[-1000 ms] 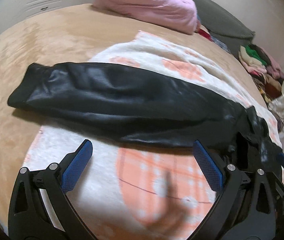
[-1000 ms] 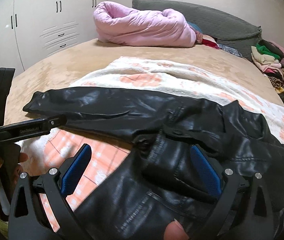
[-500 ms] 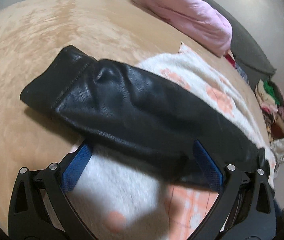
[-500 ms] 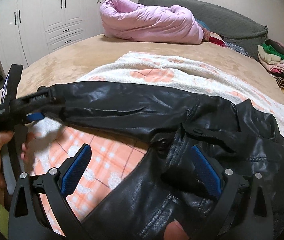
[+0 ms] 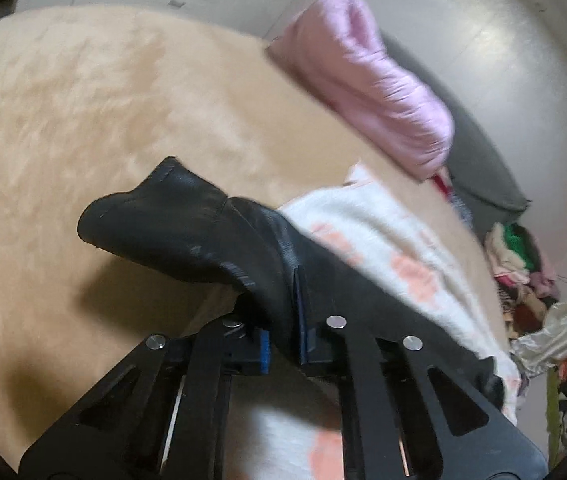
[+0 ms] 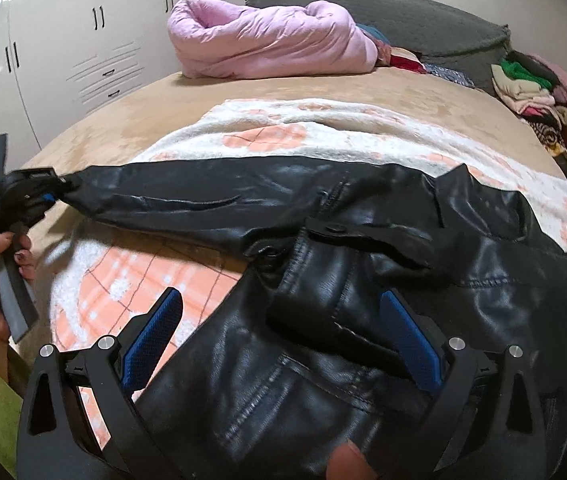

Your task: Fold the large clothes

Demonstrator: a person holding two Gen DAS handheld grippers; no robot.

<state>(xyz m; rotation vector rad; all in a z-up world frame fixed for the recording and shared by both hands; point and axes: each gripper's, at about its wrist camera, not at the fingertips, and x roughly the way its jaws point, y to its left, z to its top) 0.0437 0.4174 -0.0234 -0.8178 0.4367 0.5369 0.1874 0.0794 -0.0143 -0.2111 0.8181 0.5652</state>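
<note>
A black leather jacket (image 6: 363, 320) lies on a white and peach blanket (image 6: 283, 128) on the bed. Its long sleeve (image 6: 203, 200) stretches to the left. My left gripper (image 5: 283, 344) is shut on the sleeve (image 5: 187, 232) near its cuff, which sticks out ahead, lifted off the bed. From the right wrist view the left gripper (image 6: 49, 192) shows at the sleeve's end. My right gripper (image 6: 283, 340) is open and hovers over the jacket's body, with one blue pad (image 6: 411, 340) close to the leather.
A tan bedcover (image 5: 83, 100) spreads to the left. A rolled pink duvet (image 6: 267, 36) lies at the head of the bed by a grey headboard (image 6: 403, 16). A pile of folded clothes (image 6: 539, 92) sits at the right. White wardrobes (image 6: 63, 52) stand at the left.
My left gripper moved along the sleeve toward the cuff and closed on it, lifting the end. The right gripper stayed open over the jacket body.
</note>
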